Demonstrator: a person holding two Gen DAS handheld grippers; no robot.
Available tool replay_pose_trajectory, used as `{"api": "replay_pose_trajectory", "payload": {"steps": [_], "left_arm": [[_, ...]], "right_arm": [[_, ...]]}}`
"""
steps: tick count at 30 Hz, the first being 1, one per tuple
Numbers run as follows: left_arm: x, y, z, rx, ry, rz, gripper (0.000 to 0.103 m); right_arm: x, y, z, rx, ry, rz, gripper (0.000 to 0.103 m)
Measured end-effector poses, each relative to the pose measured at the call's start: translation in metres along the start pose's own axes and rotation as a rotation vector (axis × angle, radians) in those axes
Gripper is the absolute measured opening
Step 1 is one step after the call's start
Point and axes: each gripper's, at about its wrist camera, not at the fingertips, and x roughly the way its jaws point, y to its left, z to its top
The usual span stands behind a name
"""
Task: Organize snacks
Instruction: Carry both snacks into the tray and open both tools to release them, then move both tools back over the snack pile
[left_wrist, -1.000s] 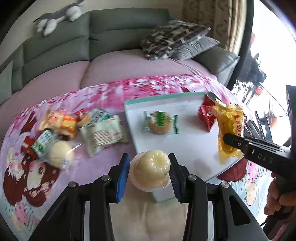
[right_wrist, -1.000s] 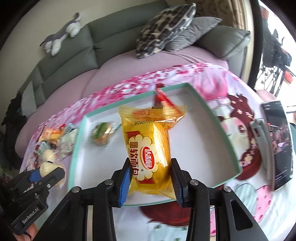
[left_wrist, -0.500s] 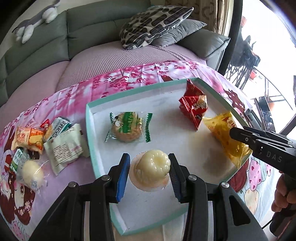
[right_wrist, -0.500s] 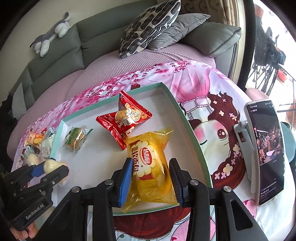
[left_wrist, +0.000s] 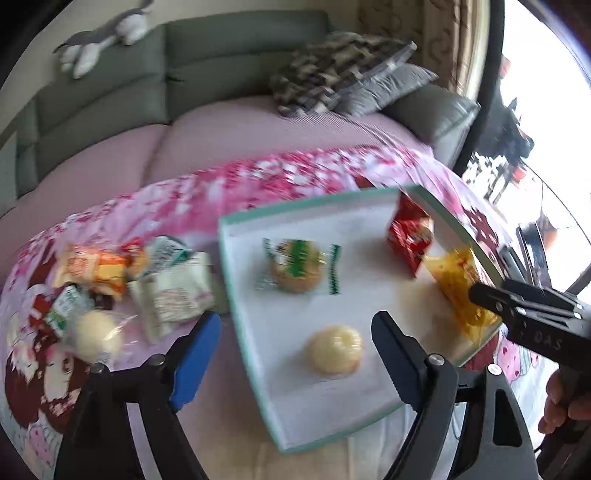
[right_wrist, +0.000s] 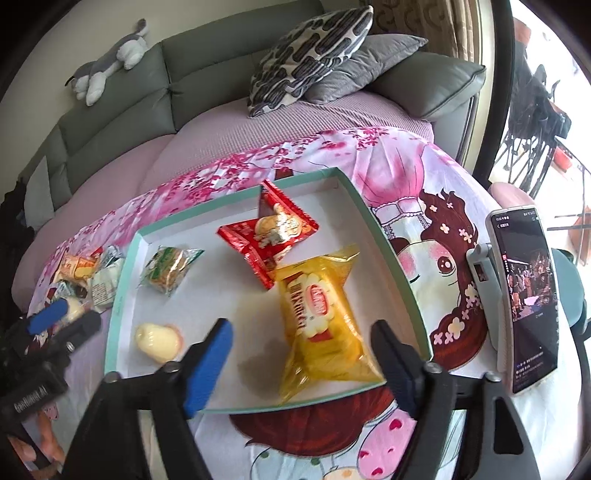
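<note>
Blue-padded hand-held grippers—left (left_wrist: 291, 354), right (right_wrist: 301, 360)—just spread, tilted down over tray (right_wrist: 391, 254).

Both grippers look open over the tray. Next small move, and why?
Probably swing the left gripper toward the snack pile left of the tray. Both jaws have just been opening, nothing pressed between the pads: the jelly cup and yellow bread pack lie released in the tray, while several packets remain on the cloth.

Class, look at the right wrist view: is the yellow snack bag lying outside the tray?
No, the yellow snack bag lies inside the tray, beside the red packet.
</note>
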Motion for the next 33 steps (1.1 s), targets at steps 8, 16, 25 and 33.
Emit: {"api": "replay_pose_trajectory", "payload": {"steps": [8,16,25,33], "left_arm": [[-0.034,0.061,-0.016,-0.148,-0.064,0.132,0.097],[-0.069,0.128,-0.038,-0.28,-0.106,0.212,0.1],[-0.101,0.201,-0.066,-0.397,-0.149,0.284,0.1],[-0.118,0.253,-0.087,-0.477,-0.182,0.325,0.101]], "right_arm": [[-0.018,0.034,-0.012,-0.057,-0.008,-0.001,0.1],[-0.032,0.078,-0.019,-0.109,-0.028,0.022,0.103],[-0.033,0.141,-0.025,-0.178,-0.036,0.096,0.103],[-0.02,0.196,-0.031,-0.239,-0.015,0.152,0.103]]}}
